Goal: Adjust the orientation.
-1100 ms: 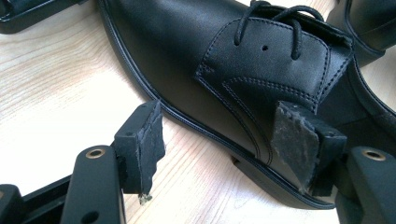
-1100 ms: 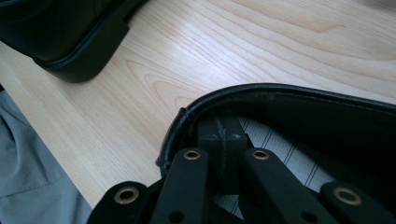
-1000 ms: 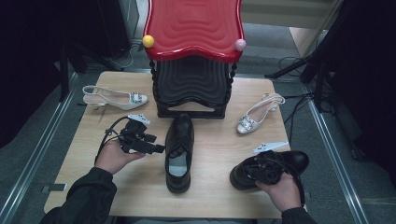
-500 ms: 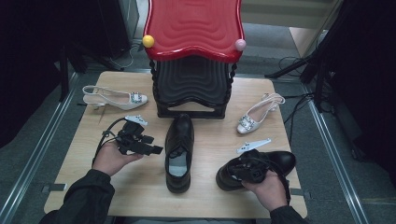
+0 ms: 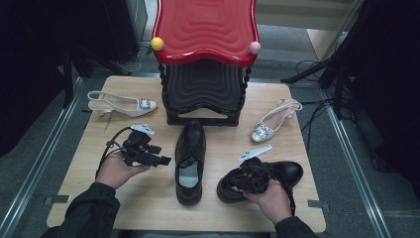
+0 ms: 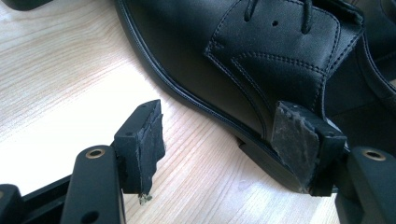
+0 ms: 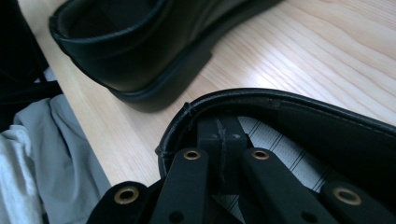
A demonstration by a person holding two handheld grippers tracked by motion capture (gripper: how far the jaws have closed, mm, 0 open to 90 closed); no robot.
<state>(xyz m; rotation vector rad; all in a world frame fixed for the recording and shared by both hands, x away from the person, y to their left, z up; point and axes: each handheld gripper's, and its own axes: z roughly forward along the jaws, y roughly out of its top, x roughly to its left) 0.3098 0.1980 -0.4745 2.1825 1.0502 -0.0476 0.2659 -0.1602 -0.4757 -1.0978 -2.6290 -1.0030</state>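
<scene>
- Your right gripper grasps the heel collar of the black shoe at the right of the tabletop's near edge. In the right gripper view the jaws stand pinched together, the collar rim curving just beyond them over the striped insole.
- Your left gripper hovers with its jaws spread wide, grasping nothing. In the left gripper view one pad stands against the side of the second black shoe, by its heel; the other is out over bare wood.
- That second black shoe lies in the middle of the tabletop, toe toward the black-and-red shoe rack at the far edge.
- By my reading, pairing the black shoes is partly done: one is gripped, the other not yet, and they lie near but apart.
- Two white slingback heels rest untouched, one by each side edge beside the rack.
- Hard to make out: whether the held shoe is lifted off the wood, and what the rack's lower shelves hold.
</scene>
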